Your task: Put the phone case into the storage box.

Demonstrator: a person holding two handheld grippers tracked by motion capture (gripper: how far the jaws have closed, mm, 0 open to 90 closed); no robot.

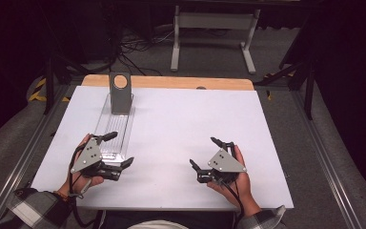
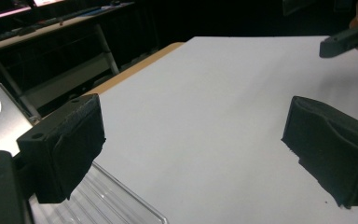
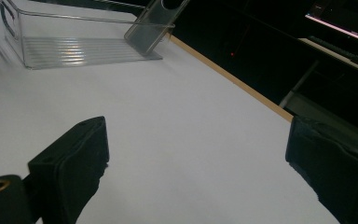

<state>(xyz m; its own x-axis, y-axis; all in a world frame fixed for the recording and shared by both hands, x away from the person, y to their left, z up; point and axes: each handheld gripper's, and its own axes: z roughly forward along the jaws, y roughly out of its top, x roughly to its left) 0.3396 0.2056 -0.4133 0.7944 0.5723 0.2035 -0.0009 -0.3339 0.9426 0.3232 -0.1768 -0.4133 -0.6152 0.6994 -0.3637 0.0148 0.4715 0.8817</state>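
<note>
Your worktop is white with a tan wooden far edge; the tray at its left is clear, its upright plate grey. Your fingers are black, your sleeves grey-white plaid.

A long, narrow clear plastic tray with a ribbed floor lies flat on the left half of the white surface, its length running away from the person. A grey metal plate with a round hole near its top stands tilted at the tray's far end, its foot inside.
</note>
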